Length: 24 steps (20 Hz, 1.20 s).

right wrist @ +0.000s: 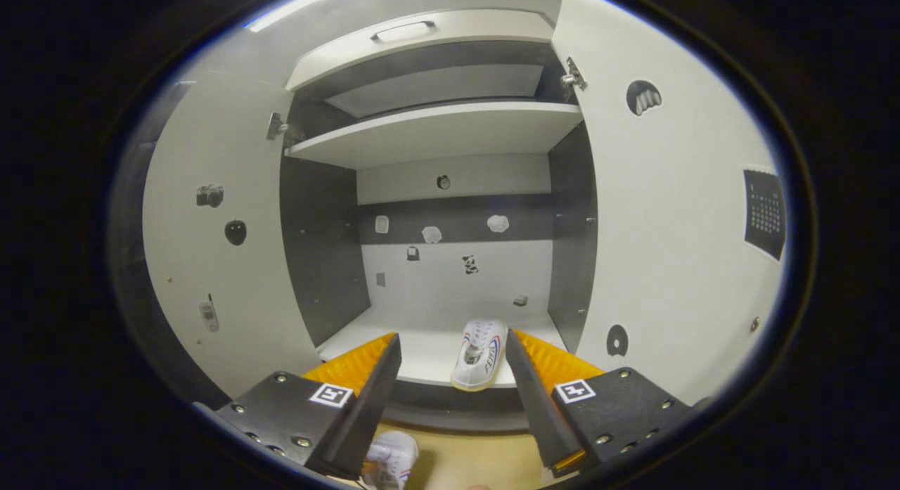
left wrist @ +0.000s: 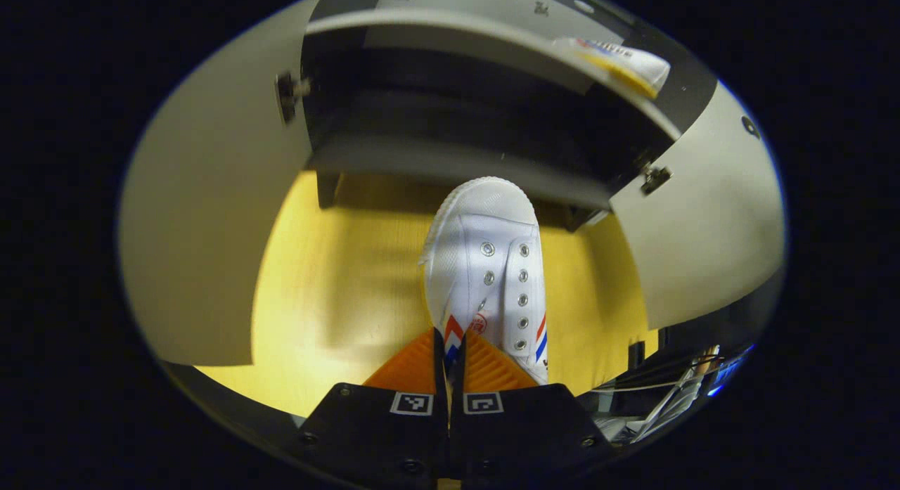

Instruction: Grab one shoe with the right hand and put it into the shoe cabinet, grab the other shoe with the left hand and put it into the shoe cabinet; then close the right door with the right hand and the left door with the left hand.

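Here, 1 white canvas lace-up shoe with red and blue side stripes (right wrist: pixel 479 354) is seen lying on the bottom shelf of the white and grey shoe cabinet (right wrist: pixel 436 135), heel at the front edge. The right gripper (right wrist: pixel 453 367) is held wide apart and empty in front of it, presumably after release. The second matching white shoe (left wrist: pixel 489 265) is pinched at its heel collar by the closed left gripper (left wrist: pixel 450 349), toe aimed at the cabinet over the yellow floor mat (left wrist: pixel 337 293). Both white cabinet doors (left wrist: pixel 204 230) are swung open, so entry looks unobstructed. A small packet (left wrist: pixel 619 57) is noted on top.
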{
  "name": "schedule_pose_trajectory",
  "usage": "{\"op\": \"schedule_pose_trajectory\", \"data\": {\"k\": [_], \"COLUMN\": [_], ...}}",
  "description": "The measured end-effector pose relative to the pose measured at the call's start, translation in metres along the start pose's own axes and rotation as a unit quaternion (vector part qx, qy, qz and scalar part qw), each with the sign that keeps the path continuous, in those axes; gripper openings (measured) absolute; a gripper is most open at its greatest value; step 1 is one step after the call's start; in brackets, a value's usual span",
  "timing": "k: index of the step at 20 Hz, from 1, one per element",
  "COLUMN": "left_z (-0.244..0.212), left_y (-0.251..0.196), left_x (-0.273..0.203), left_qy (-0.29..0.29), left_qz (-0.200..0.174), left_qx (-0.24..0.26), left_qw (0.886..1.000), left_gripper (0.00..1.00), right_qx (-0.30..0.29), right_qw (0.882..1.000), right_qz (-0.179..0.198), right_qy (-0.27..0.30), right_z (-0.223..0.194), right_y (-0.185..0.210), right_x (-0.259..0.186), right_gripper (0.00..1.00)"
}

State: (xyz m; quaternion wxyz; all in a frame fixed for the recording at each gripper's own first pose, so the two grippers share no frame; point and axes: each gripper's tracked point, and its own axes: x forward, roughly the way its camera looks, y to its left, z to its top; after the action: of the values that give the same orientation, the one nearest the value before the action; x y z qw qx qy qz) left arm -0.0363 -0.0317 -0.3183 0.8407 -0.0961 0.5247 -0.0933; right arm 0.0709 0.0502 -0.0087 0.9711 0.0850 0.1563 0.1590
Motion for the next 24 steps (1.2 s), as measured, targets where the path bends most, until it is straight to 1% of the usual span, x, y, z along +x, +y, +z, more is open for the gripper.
{"op": "schedule_pose_trajectory", "data": {"k": [1, 2, 6, 9, 11, 14, 17, 19, 20, 21, 22, 24], "left_z": [0.017, 0.037, 0.107, 0.162, 0.204, 0.265, 0.306, 0.325, 0.330, 0.333, 0.336, 0.337], "left_y": [-0.001, -0.002, -0.017, -0.032, -0.034, -0.026, -0.015, -0.011, -0.011, -0.011, -0.009, -0.005], "left_x": [-0.019, -0.031, -0.074, -0.078, -0.071, -0.060, -0.048, -0.046, -0.039, -0.034, -0.028, -0.017], "left_qy": [-0.024, -0.050, -0.134, -0.179, -0.203, -0.223, -0.231, -0.235, -0.230, -0.222, -0.220, -0.208], "left_qz": [-0.003, -0.004, -0.013, -0.023, -0.020, -0.003, 0.012, 0.020, 0.017, 0.015, 0.017, 0.027], "left_qx": [0.006, 0.010, 0.030, 0.045, 0.045, 0.043, 0.046, 0.051, 0.049, 0.048, 0.050, 0.053], "left_qw": [1.000, 0.999, 0.990, 0.983, 0.978, 0.974, 0.972, 0.970, 0.972, 0.974, 0.974, 0.976], "left_gripper": [0.02, 0.01, 0.01, 0.01, 0.01, 0.01, 0.01, 0.01, 0.02, 0.01, 0.01, 0.01], "right_qx": [0.001, 0.003, 0.009, 0.013, 0.014, 0.009, 0.004, 0.008, 0.011, 0.014, 0.015, 0.016], "right_qw": [1.000, 1.000, 1.000, 1.000, 1.000, 1.000, 1.000, 1.000, 1.000, 1.000, 1.000, 1.000], "right_qz": [0.001, 0.002, 0.003, 0.008, 0.014, 0.020, 0.021, 0.020, 0.020, 0.019, 0.017, 0.013], "right_qy": [0.001, 0.001, 0.002, 0.002, 0.004, 0.004, 0.009, 0.016, 0.018, 0.020, 0.022, 0.023], "right_z": [-0.001, -0.001, -0.003, -0.005, -0.007, -0.012, -0.019, -0.024, -0.026, -0.027, -0.028, -0.028], "right_y": [0.000, 0.000, -0.002, 0.000, 0.004, 0.009, 0.012, 0.013, 0.012, 0.011, 0.010, 0.008], "right_x": [0.001, 0.001, 0.000, -0.002, -0.004, -0.010, -0.013, -0.013, -0.013, -0.013, -0.013, -0.013], "right_gripper": [0.86, 0.89, 0.89, 0.89, 0.89, 0.89, 0.89, 0.89, 0.89, 0.89, 0.86, 0.86]}}
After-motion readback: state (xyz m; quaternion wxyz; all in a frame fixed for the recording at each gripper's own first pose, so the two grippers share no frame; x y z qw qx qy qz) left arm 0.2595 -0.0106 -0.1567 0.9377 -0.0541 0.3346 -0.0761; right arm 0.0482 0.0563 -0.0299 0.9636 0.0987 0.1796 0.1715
